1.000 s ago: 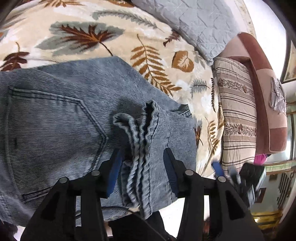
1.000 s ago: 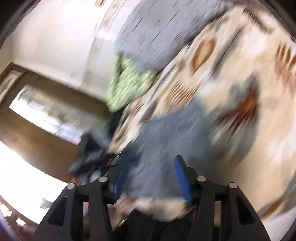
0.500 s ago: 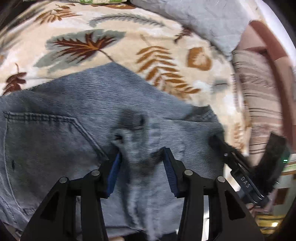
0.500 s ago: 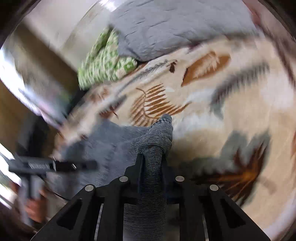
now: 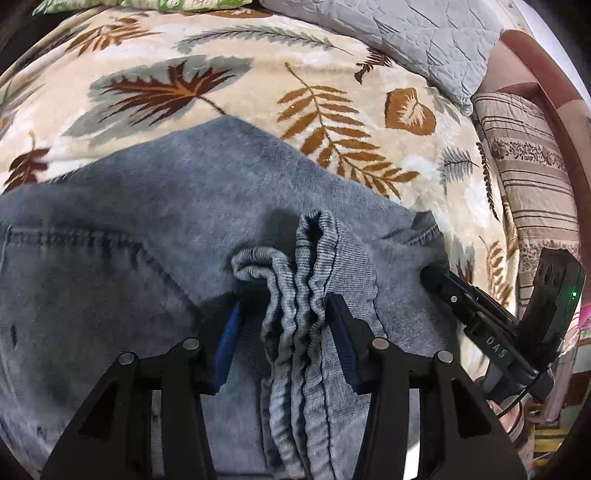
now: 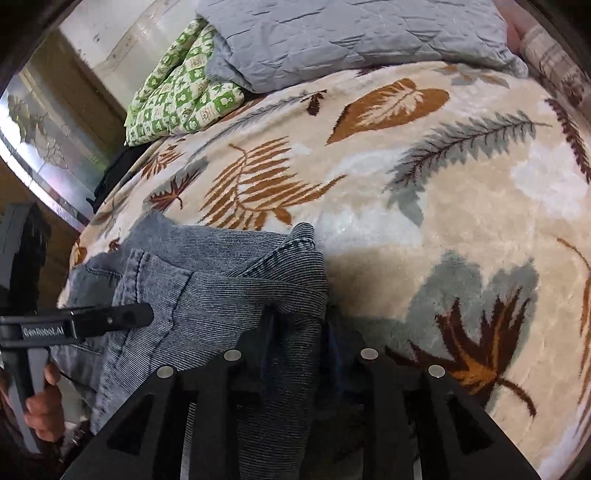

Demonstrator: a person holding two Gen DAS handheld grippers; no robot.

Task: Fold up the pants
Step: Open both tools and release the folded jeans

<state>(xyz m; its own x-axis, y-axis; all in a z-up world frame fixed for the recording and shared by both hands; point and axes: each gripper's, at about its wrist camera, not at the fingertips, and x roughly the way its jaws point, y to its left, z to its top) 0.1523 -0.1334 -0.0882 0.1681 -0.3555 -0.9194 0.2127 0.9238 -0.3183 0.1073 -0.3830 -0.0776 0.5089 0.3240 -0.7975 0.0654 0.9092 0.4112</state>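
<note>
Fingers first: left gripper has its blue-padded fingers apart w/ a bunched, ribbed hem of the pants sitting loose between them, cloth touching the right-hand pad but not squeezed, so prob. either about to pinch or just let go; can't say which. Right gripper is the opposite: fingers closed together on a thick fold of the same grey denim, fabric draped over and hiding the pads, clamped tight enough that the edge stands up in a ridge. Reason for that hold, I'd guess, is to keep one corner pinned/lifted while the other side gets re-gripped, so both ends can be carried over evenly. Pants lie spread on the leaf-print blanket at the near edge of the bed, back pocket stitching visible at left, so seat side is up. Each gripper shows in the other's view, so they're near each other along the same edge. Farther back: bare blanket, room for the fold to land. Then a grey quilt, a green-patterned cloth beside it, and a striped pillow off at the headboard side.
</note>
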